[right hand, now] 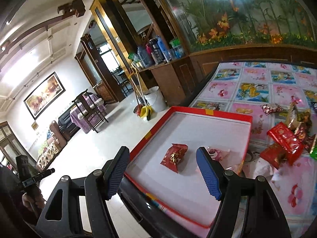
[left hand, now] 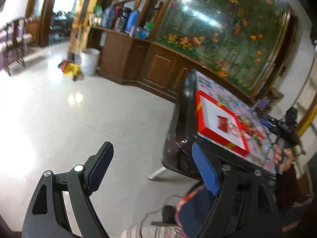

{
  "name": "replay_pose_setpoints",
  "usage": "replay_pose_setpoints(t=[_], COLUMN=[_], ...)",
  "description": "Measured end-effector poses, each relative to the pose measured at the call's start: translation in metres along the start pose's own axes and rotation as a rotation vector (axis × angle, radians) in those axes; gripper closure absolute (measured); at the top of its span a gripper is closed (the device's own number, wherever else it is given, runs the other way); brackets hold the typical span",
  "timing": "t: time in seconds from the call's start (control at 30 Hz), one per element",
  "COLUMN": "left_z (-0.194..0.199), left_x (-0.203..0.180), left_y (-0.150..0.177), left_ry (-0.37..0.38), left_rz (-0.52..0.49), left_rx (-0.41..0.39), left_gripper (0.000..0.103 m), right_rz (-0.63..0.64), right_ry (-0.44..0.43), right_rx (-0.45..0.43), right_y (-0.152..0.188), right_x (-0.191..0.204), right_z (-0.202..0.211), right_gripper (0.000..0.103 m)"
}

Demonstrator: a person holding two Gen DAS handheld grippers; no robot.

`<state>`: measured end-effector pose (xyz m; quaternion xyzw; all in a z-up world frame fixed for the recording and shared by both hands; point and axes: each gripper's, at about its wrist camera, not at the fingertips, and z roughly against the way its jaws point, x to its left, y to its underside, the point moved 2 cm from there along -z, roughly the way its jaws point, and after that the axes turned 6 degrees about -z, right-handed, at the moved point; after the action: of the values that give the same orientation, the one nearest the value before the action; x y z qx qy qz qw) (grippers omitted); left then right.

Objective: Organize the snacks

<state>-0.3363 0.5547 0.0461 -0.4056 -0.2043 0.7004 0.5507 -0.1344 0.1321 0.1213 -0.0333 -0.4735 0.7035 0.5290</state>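
Both claws, left (left hand: 152, 168) and right (right hand: 162, 174), wide open, empty. Red snack packet (right hand: 174, 157) mid-frame in red tray (right hand: 198, 112): light, crinkly, slippery; best pinched across middle.

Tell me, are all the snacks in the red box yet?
Not yet. Two are in the red box: a red snack packet and a pink bear packet. Nothing is in hand: the right gripper is open over the box, and the left gripper is open off to the side, above the floor. A pile of snacks waits on the tablecloth beside the box.
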Motion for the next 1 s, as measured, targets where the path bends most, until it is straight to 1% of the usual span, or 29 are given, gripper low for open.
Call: replay_pose_setpoints(t=[0.1, 0.17, 0.2, 0.3, 0.4, 0.5, 0.6, 0.83, 1.0], left_z=[0.008, 0.017, 0.021, 0.033, 0.042, 0.044, 0.045, 0.043, 0.043], left_x=[0.019, 0.030, 0.036, 0.044, 0.048, 0.049, 0.049, 0.058, 0.060], left_y=[0.008, 0.010, 0.009, 0.008, 0.011, 0.009, 0.010, 0.015, 0.016], left_ry=[0.097, 0.183, 0.211, 0.254, 0.331, 0.345, 0.349, 0.355, 0.367], left_rz=[0.030, 0.060, 0.071, 0.057, 0.050, 0.029, 0.014, 0.033, 0.032], left_rx=[0.007, -0.015, -0.030, -0.076, -0.114, -0.120, -0.115, -0.109, -0.114], left_gripper=[0.021, 0.021, 0.021, 0.020, 0.020, 0.019, 0.019, 0.019, 0.019], right_rz=[0.037, 0.068, 0.079, 0.103, 0.080, 0.050, 0.057, 0.126, 0.100], right_ry=[0.014, 0.024, 0.031, 0.055, 0.053, 0.049, 0.045, 0.050, 0.050], right_rx=[-0.022, -0.040, -0.047, -0.064, -0.068, -0.064, -0.063, -0.059, -0.058], right_y=[0.001, 0.001, 0.001, -0.001, -0.005, -0.006, -0.005, 0.000, -0.002], right_x=[0.008, 0.011, 0.012, 0.010, 0.004, -0.001, 0.004, 0.019, 0.012], right_z=[0.018, 0.028, 0.031, 0.038, 0.040, 0.038, 0.037, 0.036, 0.036], right_gripper=[0.031, 0.030, 0.029, 0.029, 0.029, 0.028, 0.027, 0.027, 0.027])
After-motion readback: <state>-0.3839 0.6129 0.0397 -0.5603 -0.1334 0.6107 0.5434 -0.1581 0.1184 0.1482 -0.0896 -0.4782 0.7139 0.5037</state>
